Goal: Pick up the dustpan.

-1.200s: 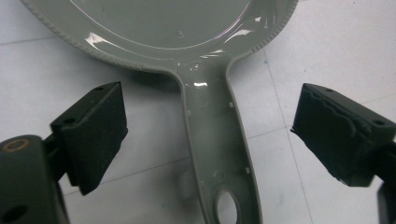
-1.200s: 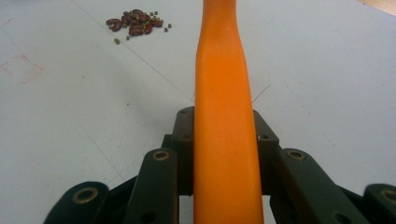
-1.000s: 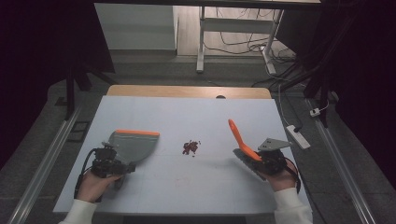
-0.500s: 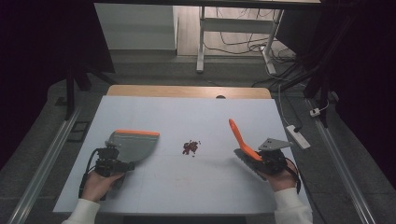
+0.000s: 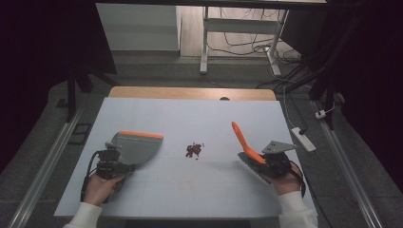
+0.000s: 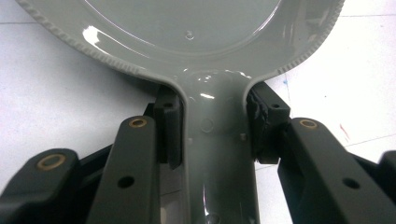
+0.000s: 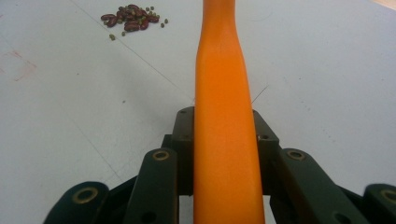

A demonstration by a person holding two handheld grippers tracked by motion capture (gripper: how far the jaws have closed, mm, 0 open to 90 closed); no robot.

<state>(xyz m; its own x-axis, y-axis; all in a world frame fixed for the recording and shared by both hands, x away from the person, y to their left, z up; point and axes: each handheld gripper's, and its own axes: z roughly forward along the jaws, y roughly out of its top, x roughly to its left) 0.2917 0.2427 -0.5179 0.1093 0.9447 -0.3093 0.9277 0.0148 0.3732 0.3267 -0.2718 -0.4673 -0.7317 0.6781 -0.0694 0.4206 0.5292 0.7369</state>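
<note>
Grey dustpan (image 5: 135, 147) with an orange front lip lies flat on the counter (image 5: 190, 114) at about 9 o'clock from the pile, lip edge on its 12 o'clock side, narrow grey handle (image 6: 217, 154) clamped on both sides. Orange brush handle (image 5: 243, 140) at 3 o'clock, tilted up toward 11 o'clock, also clamped. Small pile of dark red beans (image 5: 194, 150) with a few green bits sits between them, touching neither.

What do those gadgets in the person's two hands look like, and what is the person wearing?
Both the left gripper and right gripper are black, with two jointed jaws set with brass-coloured rivets. A black cable loops from the left one; a grey three-cornered plate tops the right. White sleeves cover the forearms.
</note>
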